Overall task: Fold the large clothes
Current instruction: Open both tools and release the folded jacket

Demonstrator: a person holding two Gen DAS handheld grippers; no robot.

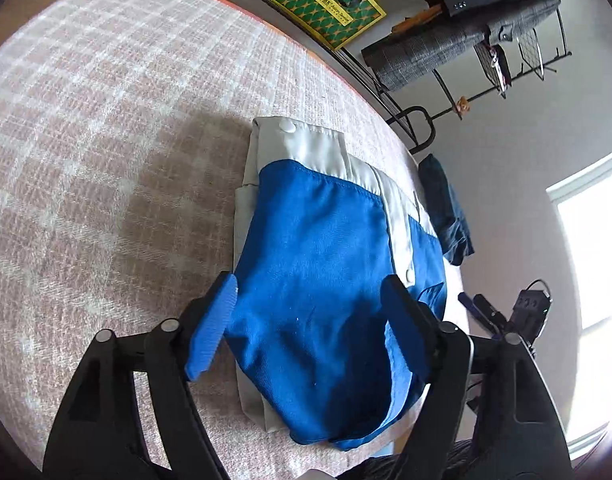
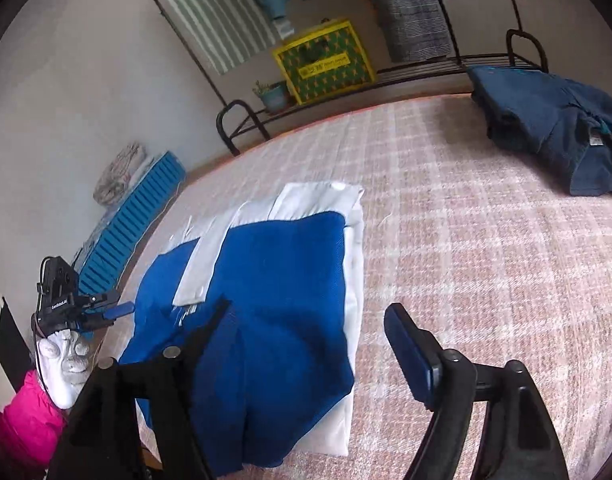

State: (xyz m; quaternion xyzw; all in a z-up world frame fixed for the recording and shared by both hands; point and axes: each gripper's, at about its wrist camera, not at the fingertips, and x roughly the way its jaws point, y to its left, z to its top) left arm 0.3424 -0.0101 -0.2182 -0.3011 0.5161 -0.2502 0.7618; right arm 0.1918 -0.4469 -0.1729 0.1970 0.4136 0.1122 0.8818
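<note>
2 grippers wide, empty | plaid blanket (image 2: 486, 260) | folded blue-white garment (image 1: 318, 264) | rack (image 2: 426, 68) behind

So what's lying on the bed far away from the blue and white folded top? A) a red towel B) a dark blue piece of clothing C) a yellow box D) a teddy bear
B: a dark blue garment lies crumpled near the bed's far edge, apart from the blue and white top.

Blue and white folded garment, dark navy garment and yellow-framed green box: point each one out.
Blue and white folded garment (image 1: 318, 264): left wrist view, blue top panel.
Dark navy garment (image 2: 546, 120): right wrist view, its middle.
Yellow-framed green box (image 2: 324, 62): right wrist view, front face.
</note>
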